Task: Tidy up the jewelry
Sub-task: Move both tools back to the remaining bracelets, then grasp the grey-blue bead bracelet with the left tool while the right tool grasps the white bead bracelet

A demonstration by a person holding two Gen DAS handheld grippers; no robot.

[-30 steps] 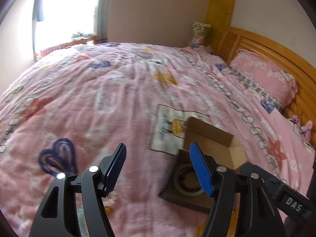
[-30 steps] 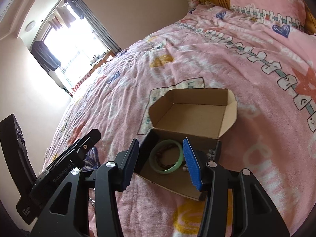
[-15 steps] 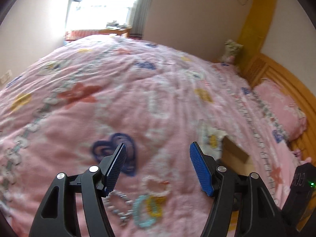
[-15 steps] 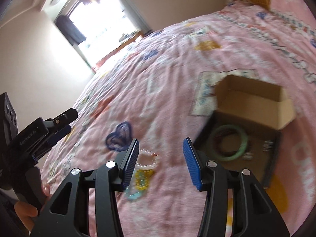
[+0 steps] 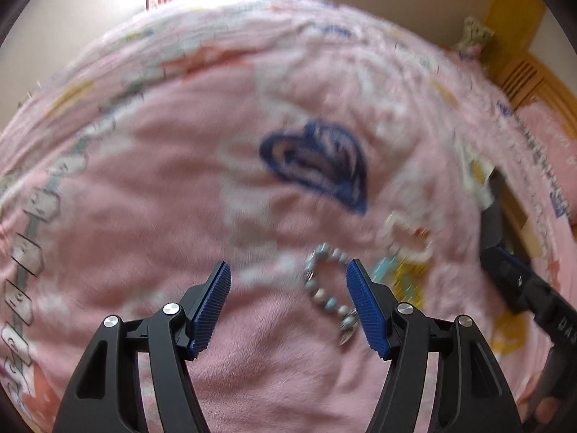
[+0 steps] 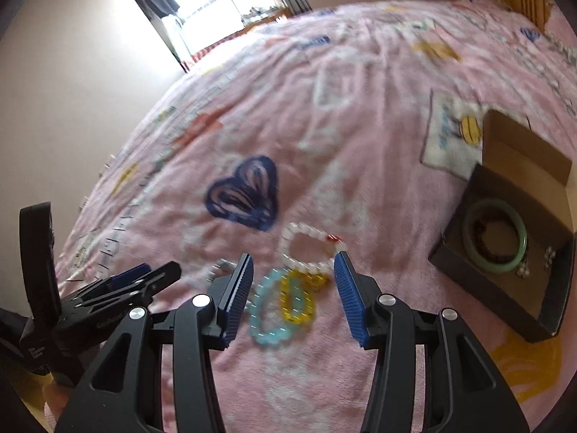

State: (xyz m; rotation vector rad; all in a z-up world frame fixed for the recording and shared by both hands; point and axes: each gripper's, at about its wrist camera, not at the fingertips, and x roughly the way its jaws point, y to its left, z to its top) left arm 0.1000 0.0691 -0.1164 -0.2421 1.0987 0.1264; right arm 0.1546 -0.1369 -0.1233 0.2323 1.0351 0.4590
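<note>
A: Left wrist view: left gripper (image 5: 286, 301) released, jaws apart above the pink bedspread (image 5: 144, 180); grey beaded bracelet (image 5: 326, 288) lies between them, untouched.

B: Right wrist view: right gripper (image 6: 293, 290) released over blue bracelet (image 6: 268, 310), yellow bracelet (image 6: 297, 299), white bracelet (image 6: 310, 249); cardboard box (image 6: 505, 299) right, holding a green bangle (image 6: 496, 240).

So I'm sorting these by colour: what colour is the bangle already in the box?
Pale green; the bangle shows best in the right wrist view.

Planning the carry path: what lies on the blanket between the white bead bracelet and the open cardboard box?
Only bare pink blanket separates the white bead bracelet from the cardboard box, as the right wrist view shows.
</note>
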